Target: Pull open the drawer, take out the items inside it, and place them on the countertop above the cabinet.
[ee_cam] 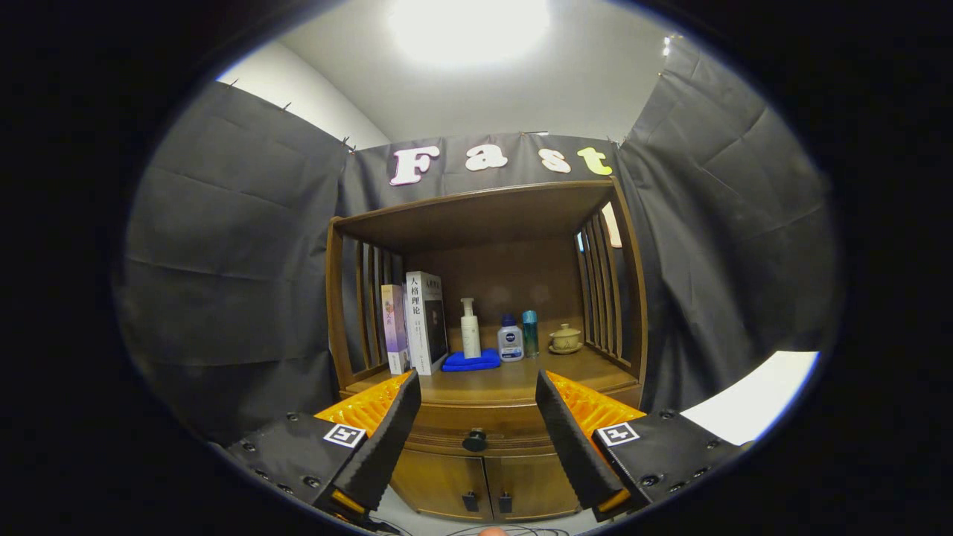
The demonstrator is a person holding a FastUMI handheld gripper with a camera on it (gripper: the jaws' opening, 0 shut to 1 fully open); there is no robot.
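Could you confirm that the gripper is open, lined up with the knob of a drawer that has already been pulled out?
Not quite: the gripper view shows the drawer closed, flush with the cabinet front. The gripper is indeed open, its knob between the fingers.

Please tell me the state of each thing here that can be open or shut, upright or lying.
Wooden cabinet drawer with dark round knob: shut.
Two lower wooden cabinet doors: shut.
Gripper: fingers open, apart from the knob, holding nothing.
Two books: upright.
White pump bottle: upright on folded blue cloth.
Small lidded ceramic cup: lid on, on its saucer.
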